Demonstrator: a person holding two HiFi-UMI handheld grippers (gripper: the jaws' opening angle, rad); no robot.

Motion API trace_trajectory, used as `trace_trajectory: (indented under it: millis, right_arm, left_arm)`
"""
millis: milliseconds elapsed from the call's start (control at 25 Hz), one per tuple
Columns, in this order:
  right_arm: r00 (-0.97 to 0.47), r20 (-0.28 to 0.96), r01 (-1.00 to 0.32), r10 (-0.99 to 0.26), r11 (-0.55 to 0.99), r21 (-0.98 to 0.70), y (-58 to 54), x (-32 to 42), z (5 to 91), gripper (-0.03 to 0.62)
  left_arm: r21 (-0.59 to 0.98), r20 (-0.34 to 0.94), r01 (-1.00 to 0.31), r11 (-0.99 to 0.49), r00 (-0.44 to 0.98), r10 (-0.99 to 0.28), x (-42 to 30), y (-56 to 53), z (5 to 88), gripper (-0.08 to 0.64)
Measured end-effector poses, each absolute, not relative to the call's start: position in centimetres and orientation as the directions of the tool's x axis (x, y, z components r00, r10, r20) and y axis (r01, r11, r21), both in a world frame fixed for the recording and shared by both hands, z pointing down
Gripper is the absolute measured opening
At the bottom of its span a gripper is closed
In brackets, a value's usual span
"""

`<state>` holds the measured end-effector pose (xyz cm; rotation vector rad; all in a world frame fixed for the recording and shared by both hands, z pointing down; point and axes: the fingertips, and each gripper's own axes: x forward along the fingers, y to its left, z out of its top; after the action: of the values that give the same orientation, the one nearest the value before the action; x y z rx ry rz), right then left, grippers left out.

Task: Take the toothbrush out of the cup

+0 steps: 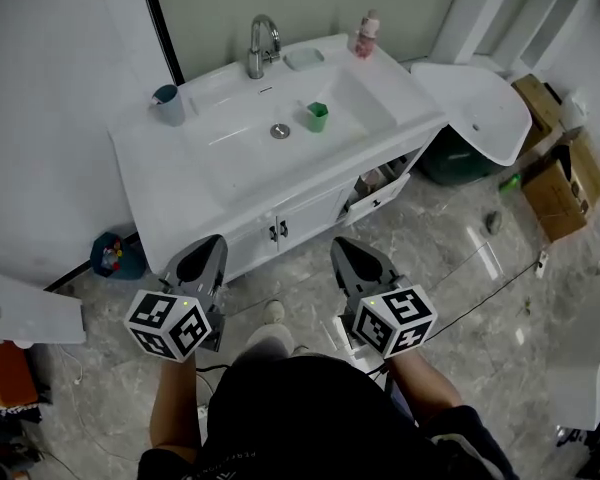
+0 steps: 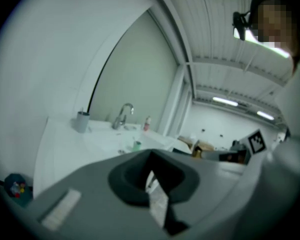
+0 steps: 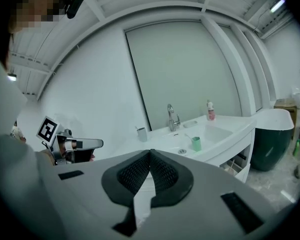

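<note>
A green cup (image 1: 317, 117) stands inside the white sink basin (image 1: 240, 138), and a thin toothbrush (image 3: 189, 137) leans out of this cup (image 3: 196, 143). The left gripper view shows the same cup (image 2: 136, 145) small and far off. A grey cup (image 1: 168, 105) with something thin in it stands on the counter's left corner. Both grippers hang well short of the vanity, over the floor. My left gripper (image 1: 208, 250) is shut with nothing in it, its jaws together (image 2: 150, 176). My right gripper (image 1: 346, 252) is likewise shut and holds nothing (image 3: 150, 156).
A faucet (image 1: 261, 44), a soap dish (image 1: 303, 58) and a pink bottle (image 1: 366, 33) line the back of the sink. A cabinet drawer (image 1: 380, 194) hangs open. To the right are a white tub (image 1: 478, 103), a dark green bin (image 1: 450, 160) and cardboard boxes (image 1: 555, 188).
</note>
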<state>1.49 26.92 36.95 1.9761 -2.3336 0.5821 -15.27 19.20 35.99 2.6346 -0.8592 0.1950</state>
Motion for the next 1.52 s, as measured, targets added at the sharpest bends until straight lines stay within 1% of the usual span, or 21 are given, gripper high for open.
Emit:
trace_trajectory:
  millis: [200,560,840,1080,1200,1360,1520]
  right_arm:
    - [-0.192,0.270,-0.958,-0.944,0.121,-0.260,24.1,1.7,37.0,-0.002]
    - [-0.213,0.296,-0.957,-0.931,0.137,-0.257,18.2,1.1,37.8,-0.002]
    - [-0.257,0.313,-0.944,-0.914,0.168,-0.284,13.4,-0.6,38.5,-0.002]
    - [-0.282,0.308,-0.942,-0.908,0.202,-0.267,9.7,-2.0,38.4,-0.002]
    - [-0.296,0.304,-0.940,-0.906,0.220,-0.262,8.4,-2.3,38.1,-0.002]
    - [-0.289,0.309,-0.947,-0.906,0.224,-0.229,6.7,-1.2,38.1,-0.002]
    - [-0.310,0.314,-0.940,-0.897,0.242,-0.239,4.0,-0.3,38.7,-0.002]
  left_arm:
    - [0.262,0.266,-0.621,-0.738,0.782,-0.563,-15.6,16.2,36.6,0.002]
    - [0.246,0.252,-0.663,-0.707,0.748,-0.614,-17.0,10.2,37.2,0.002]
    - [0.230,0.293,-0.690,-0.686,0.721,-0.627,-18.1,5.8,38.6,0.003]
    - [0.209,0.289,-0.706,-0.676,0.706,-0.647,-18.8,2.5,38.6,0.003]
    - [0.206,0.297,-0.716,-0.667,0.695,-0.654,-18.9,1.0,38.8,0.037]
    - [0.217,0.303,-0.722,-0.656,0.689,-0.658,-18.0,-0.4,39.1,0.058]
    - [0.207,0.300,-0.747,-0.632,0.663,-0.685,-17.6,-2.5,39.2,0.084]
